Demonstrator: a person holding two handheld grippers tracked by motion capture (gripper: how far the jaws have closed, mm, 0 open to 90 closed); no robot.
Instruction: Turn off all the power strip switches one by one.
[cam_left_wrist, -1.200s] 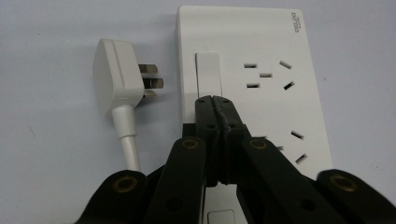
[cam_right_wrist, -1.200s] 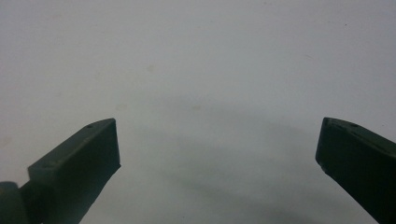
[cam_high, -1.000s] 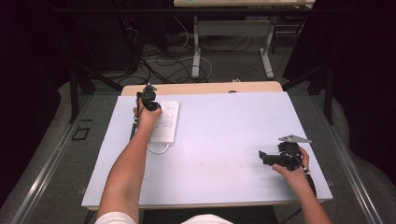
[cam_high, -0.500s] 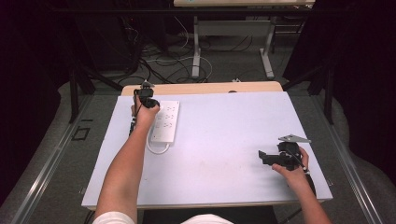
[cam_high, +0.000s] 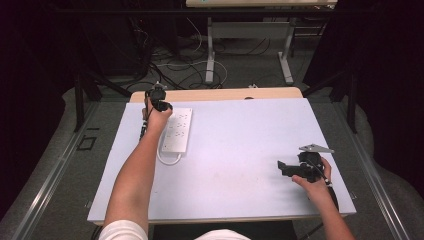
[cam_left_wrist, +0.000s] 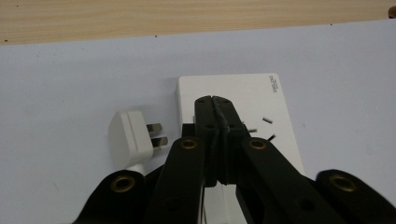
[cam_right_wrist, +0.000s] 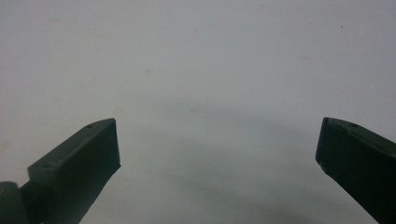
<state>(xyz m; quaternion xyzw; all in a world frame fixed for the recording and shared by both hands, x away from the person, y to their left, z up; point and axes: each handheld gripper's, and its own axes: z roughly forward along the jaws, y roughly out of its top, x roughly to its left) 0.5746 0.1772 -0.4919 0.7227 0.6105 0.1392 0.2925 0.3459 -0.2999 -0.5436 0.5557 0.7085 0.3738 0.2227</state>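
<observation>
Left tongs (cam_left_wrist: 215, 105) hang clenched and empty over the white power strip (cam_left_wrist: 252, 100), white plug (cam_left_wrist: 133, 137) at centre-left; right tongs (cam_right_wrist: 217, 144) gape, released, above the table (cam_right_wrist: 201, 56)

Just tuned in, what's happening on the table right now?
A person works at a table with a gripper in each hand. The left gripper, jaws shut with nothing between them, sits over the far end of a white power strip at the table's far left. The strip's own white plug lies unplugged beside it, prongs toward the strip. The right gripper rests low at the near right with its jaws wide open over bare table, holding nothing.
</observation>
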